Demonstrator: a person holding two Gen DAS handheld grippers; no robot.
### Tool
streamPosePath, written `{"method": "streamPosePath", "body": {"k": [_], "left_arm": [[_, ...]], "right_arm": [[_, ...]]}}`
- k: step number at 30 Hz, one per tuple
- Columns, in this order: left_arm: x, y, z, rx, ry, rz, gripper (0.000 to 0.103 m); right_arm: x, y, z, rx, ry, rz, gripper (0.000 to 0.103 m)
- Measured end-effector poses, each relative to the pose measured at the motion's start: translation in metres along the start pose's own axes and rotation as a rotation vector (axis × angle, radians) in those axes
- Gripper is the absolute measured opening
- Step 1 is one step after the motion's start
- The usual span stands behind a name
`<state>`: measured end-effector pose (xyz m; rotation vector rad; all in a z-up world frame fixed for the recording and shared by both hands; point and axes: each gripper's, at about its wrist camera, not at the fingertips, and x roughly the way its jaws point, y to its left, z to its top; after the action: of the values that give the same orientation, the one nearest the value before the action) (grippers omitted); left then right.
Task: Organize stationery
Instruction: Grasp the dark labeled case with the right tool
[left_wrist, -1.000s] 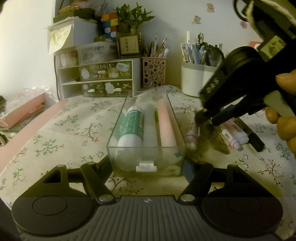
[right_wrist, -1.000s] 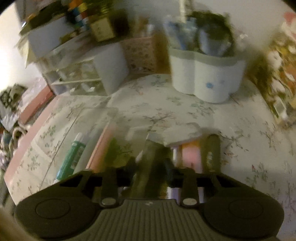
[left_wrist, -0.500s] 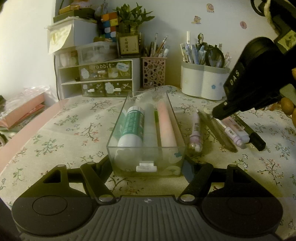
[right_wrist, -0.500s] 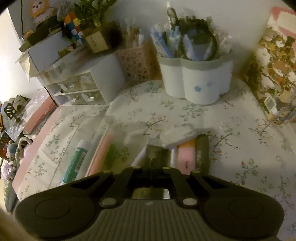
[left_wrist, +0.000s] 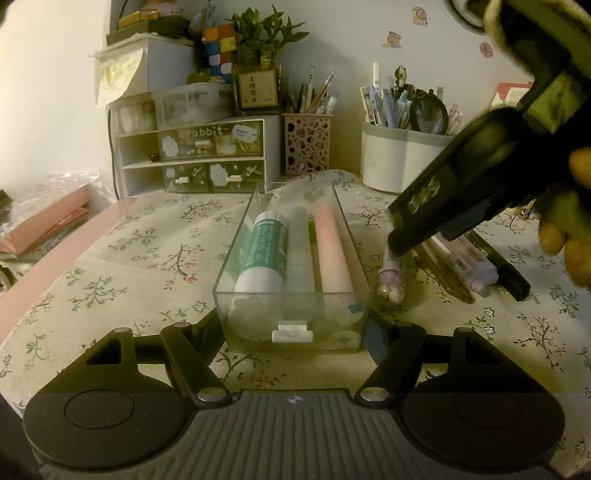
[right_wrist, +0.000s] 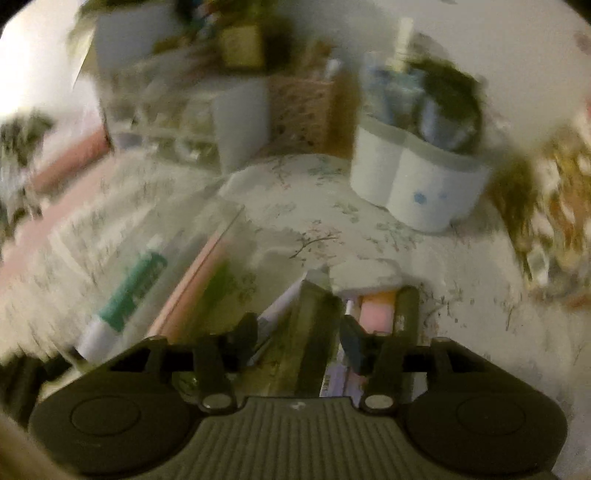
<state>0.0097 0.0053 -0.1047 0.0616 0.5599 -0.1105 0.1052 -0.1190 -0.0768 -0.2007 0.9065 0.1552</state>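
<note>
My left tool (left_wrist: 295, 332) grips the clear box (left_wrist: 291, 295) at frame middle | my right tool (right_wrist: 295, 336) opening over a dark pen (right_wrist: 310, 332), not pinching

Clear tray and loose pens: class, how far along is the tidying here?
Done: the clear tray holds a green-labelled tube, a white stick and a pink stick. In hand: the left gripper is shut on the tray; the right gripper is opening over a dark pen, not gripping it. Left: the pens lying beside the tray.
</note>
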Motion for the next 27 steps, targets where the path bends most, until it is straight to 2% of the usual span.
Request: {"method": "streamPosePath", "body": {"k": [1, 2, 3, 8, 14, 16, 17, 19, 21, 23, 24, 27], "left_arm": [[0.0, 0.0, 0.0, 0.0, 0.0, 0.0, 0.072], [0.0, 0.0, 0.0, 0.0, 0.001, 0.0, 0.072], [0.0, 0.0, 0.0, 0.0, 0.002, -0.001, 0.072], [0.0, 0.0, 0.0, 0.0, 0.001, -0.002, 0.072], [0.0, 0.0, 0.0, 0.0, 0.002, -0.002, 0.072], [0.0, 0.0, 0.0, 0.0, 0.001, -0.003, 0.072], [0.0, 0.0, 0.0, -0.001, 0.002, -0.003, 0.072], [0.0, 0.0, 0.0, -0.001, 0.002, -0.002, 0.072], [0.0, 0.0, 0.0, -0.001, 0.001, -0.002, 0.072], [0.0, 0.0, 0.0, -0.001, 0.002, -0.002, 0.072], [0.0, 0.0, 0.0, 0.0, 0.002, -0.002, 0.072], [0.0, 0.0, 0.0, 0.0, 0.003, -0.003, 0.072]], "right_arm": [[0.001, 0.002, -0.001, -0.022, -0.017, 0.0, 0.05], [0.001, 0.0, 0.0, -0.019, -0.013, 0.006, 0.042], [0.001, -0.004, 0.002, 0.006, 0.003, -0.006, 0.017], [0.004, -0.022, -0.004, 0.042, 0.032, -0.034, 0.004], [-0.013, -0.05, -0.009, 0.187, -0.011, 0.023, 0.004], [-0.019, -0.046, -0.008, 0.16, -0.038, -0.015, 0.004], [-0.022, -0.042, -0.008, 0.132, -0.052, -0.025, 0.006], [-0.024, -0.032, -0.011, 0.056, -0.039, 0.051, 0.012], [-0.019, -0.025, -0.018, 0.012, -0.022, 0.099, 0.031], [-0.01, -0.025, -0.025, 0.008, -0.002, 0.059, 0.034], [-0.009, -0.028, -0.027, 0.014, -0.024, 0.02, 0.036], [-0.001, -0.041, -0.026, 0.029, -0.008, -0.001, 0.042]]}}
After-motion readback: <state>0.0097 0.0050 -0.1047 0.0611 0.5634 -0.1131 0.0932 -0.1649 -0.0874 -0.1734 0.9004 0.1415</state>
